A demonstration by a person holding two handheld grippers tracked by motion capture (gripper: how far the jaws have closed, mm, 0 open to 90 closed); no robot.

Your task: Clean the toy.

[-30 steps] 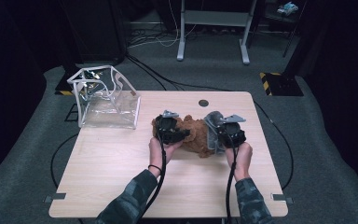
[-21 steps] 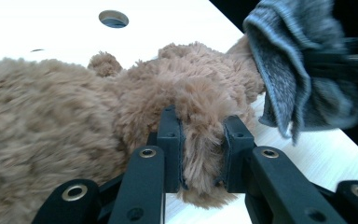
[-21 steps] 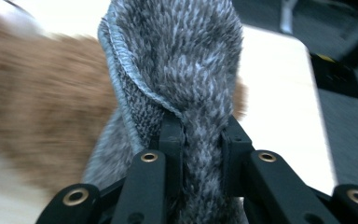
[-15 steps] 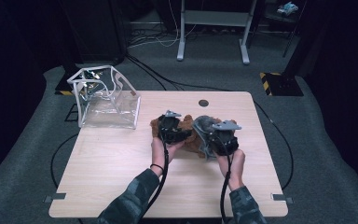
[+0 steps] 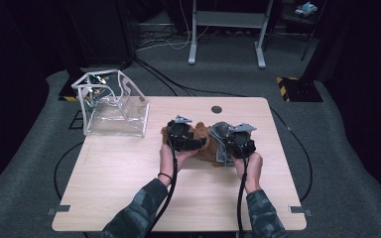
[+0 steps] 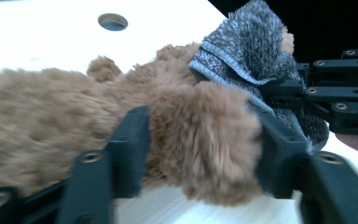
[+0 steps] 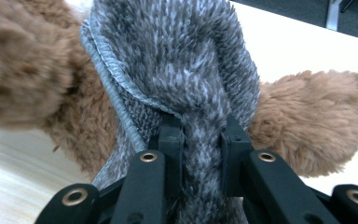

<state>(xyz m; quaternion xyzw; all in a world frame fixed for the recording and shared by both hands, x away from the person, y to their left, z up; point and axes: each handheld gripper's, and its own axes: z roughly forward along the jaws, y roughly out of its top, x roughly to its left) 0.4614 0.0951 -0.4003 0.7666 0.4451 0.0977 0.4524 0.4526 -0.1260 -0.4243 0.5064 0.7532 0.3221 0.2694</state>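
Since a second ago the right gripper [image 5: 232, 140] has been brought leftward in the high view, from clear of the plush toy [image 5: 204, 147] to right against it, while the left gripper [image 5: 184, 136] has stayed on the toy's left part at the middle of the frame. The grey knitted garment [image 5: 219, 132], seen earlier as a small patch at the toy's right end, is now drawn up between the two grippers. This is judged to mean that the garment has been taken hold of and is being worked along the toy, with the toy steadied from the other side; whether it is being pulled on or off cannot be told.

In the right gripper view the jaws are seen narrow, pinched on a fold of the grey knitted garment [image 7: 186, 74] at the lower middle of the frame, and the brown plush spreads to both sides behind it. In the left gripper view the jaws stand fairly wide, with a fluffy limb of the plush toy [image 6: 205, 140] held between them at the centre; the garment [image 6: 256, 46] lies at the upper right, just beyond that limb.

The toy lies on the bench [image 5: 129, 178], right of the clear box [image 5: 113, 106] at the upper left.
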